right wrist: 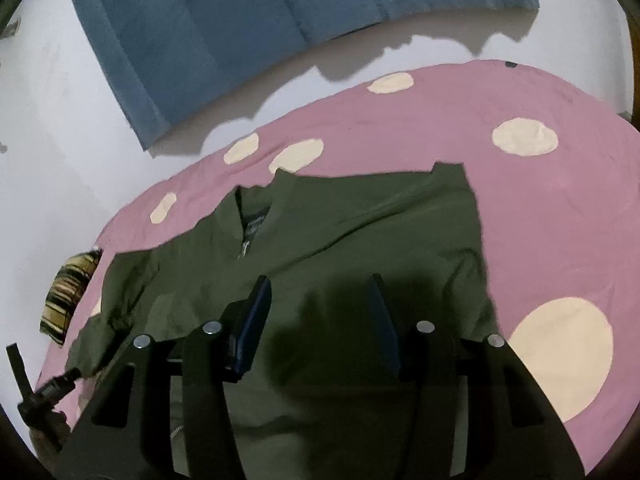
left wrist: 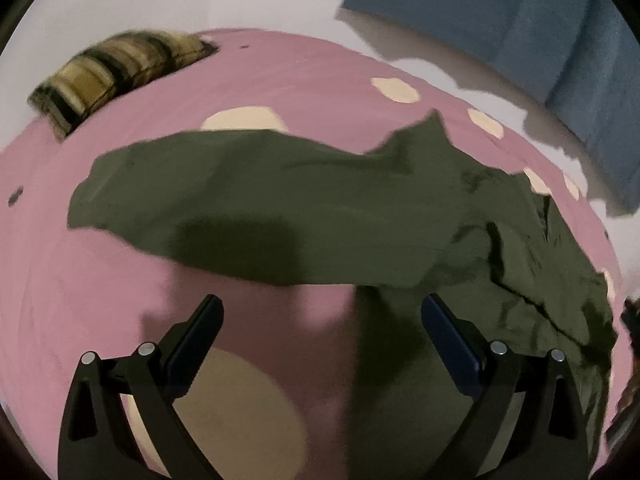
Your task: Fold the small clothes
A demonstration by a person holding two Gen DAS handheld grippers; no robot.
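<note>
An olive-green zip-up jacket [right wrist: 340,232] lies on a pink sheet with cream dots [right wrist: 540,208]. In the right wrist view its collar and zipper face the far side, and my right gripper [right wrist: 318,288] hovers open over the jacket's body, holding nothing. In the left wrist view a sleeve of the jacket [left wrist: 248,200] stretches out to the left across the sheet [left wrist: 280,80]. My left gripper [left wrist: 320,308] is open and empty, just short of the sleeve's near edge, with its right finger [left wrist: 448,332] over the jacket's body.
A striped brown and black folded cloth [left wrist: 108,76] lies at the sheet's far left edge; it also shows in the right wrist view [right wrist: 70,292]. A blue curtain [right wrist: 248,20] hangs on the white wall behind. The other gripper's tip [right wrist: 44,392] shows at lower left.
</note>
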